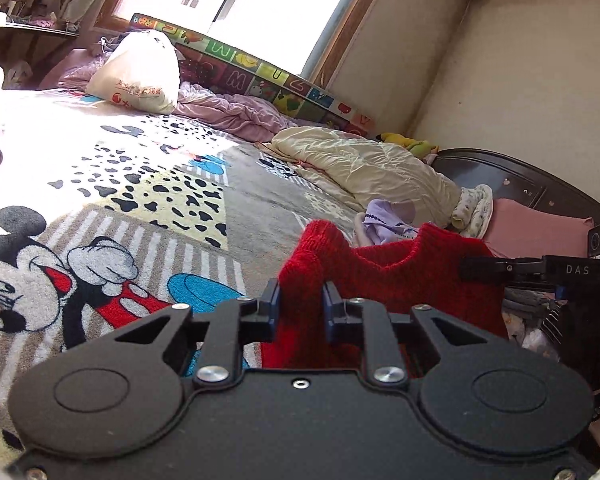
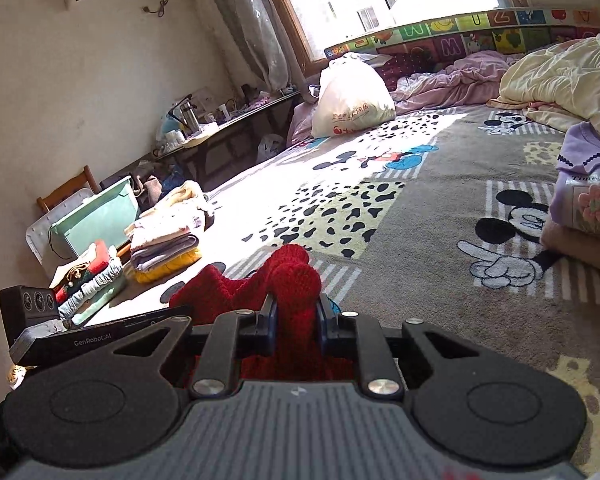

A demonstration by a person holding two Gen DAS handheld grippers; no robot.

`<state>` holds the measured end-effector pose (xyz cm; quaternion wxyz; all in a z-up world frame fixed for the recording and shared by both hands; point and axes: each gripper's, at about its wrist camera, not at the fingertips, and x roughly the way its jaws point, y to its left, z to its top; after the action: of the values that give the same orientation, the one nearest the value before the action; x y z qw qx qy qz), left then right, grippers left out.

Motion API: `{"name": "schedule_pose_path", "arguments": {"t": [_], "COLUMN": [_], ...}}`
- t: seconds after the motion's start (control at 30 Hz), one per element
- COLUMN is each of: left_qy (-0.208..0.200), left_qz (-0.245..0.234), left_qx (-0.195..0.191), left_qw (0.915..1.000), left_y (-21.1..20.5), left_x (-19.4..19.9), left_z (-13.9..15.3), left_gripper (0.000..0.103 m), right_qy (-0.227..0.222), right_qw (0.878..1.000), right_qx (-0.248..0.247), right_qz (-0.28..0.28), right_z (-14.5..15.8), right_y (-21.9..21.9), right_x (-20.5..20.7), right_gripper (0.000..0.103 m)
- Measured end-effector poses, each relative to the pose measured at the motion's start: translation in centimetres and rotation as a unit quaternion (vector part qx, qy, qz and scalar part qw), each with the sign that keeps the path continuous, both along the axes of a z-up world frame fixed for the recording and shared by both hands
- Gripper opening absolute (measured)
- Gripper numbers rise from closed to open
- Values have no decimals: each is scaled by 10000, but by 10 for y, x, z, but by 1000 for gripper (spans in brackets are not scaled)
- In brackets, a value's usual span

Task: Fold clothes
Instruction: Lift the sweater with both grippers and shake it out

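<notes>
Right now both tongs are clamped on the same red knitted sweater (image 1: 384, 280): the left gripper (image 1: 301, 300) pinches a bunched shoulder of it between its blue-padded fingers, and the right gripper (image 2: 294, 312) squeezes a similar wad of red knit. Held at two points like this, the garment hangs between the hands above the cartoon-mouse blanket (image 1: 120, 208) that covers the bed, with its neckline sagging in a curve between the grips. That looks like a lift to let the sweater drop straight before it is laid flat for folding, though how much of it is off the bed cannot be seen, since both tool bodies hide the lower part. From the left wrist view the neck opening and the span of knit toward the other tool show plainly, along with the cream quilt (image 1: 364, 168), a lilac garment (image 1: 384, 220) just behind the sweater, and the dark headboard (image 1: 512, 176) against the wall. The right wrist view shows none of that span; instead it gives the far side of the bed, where stacks of folded clothes (image 2: 164, 240) sit near the edge beside a green bin (image 2: 100, 216), which suggests where the finished sweater belongs. A white bag (image 2: 352, 96) rests near the window in both views.
</notes>
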<state>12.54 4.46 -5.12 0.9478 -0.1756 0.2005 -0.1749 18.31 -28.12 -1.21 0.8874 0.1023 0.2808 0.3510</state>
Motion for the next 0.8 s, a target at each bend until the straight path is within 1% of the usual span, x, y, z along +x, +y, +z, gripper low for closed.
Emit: {"name": "schedule_pose_path", "arguments": {"t": [0.1,0.17,0.23,0.33,0.4,0.43,0.5,0.57,0.6,0.63,0.7,0.8], "left_qy": [-235,-519,-807,-1301,-1661,-1768,-1903,-2037,-2104,-2023,-1696,-867], "left_qz": [29,99,165,280,351,362,357,352,349,323,244,94], "left_qx": [226,408,509,649,806,884,1038,1192,1268,1343,1489,1569], "left_qw": [9995,9978,9953,9890,9822,9796,9756,9711,9687,9695,9739,9838], "left_y": [-7,-9,-11,-13,-14,-15,-16,-17,-17,-17,-17,-17], "left_x": [2,6,11,15,14,13,12,10,9,9,8,5], "left_z": [33,61,90,133,160,166,171,175,178,169,140,74], "left_gripper": [17,17,17,17,17,17,16,17,17,17,17,17], "right_qy": [-259,-445,-695,-1191,-1565,-1753,-2233,-2672,-2842,-2894,-2730,-2183], "right_qw": [9996,9989,9974,9921,9862,9826,9716,9589,9533,9514,9562,9696], "right_qx": [-81,-114,-119,-228,-227,-240,-279,-306,-339,-355,-381,-593], "right_qz": [-13,-57,-133,-324,-481,-559,-732,-904,-963,-996,-987,-933], "right_z": [24,41,60,93,118,128,149,163,165,164,147,97], "right_y": [-3,-3,-1,4,7,9,12,15,15,14,11,7], "right_x": [-11,-14,-13,-8,-7,-8,-13,-19,-22,-23,-24,-23], "right_gripper": [20,20,19,19,19,19,19,19,19,19,19,19]}}
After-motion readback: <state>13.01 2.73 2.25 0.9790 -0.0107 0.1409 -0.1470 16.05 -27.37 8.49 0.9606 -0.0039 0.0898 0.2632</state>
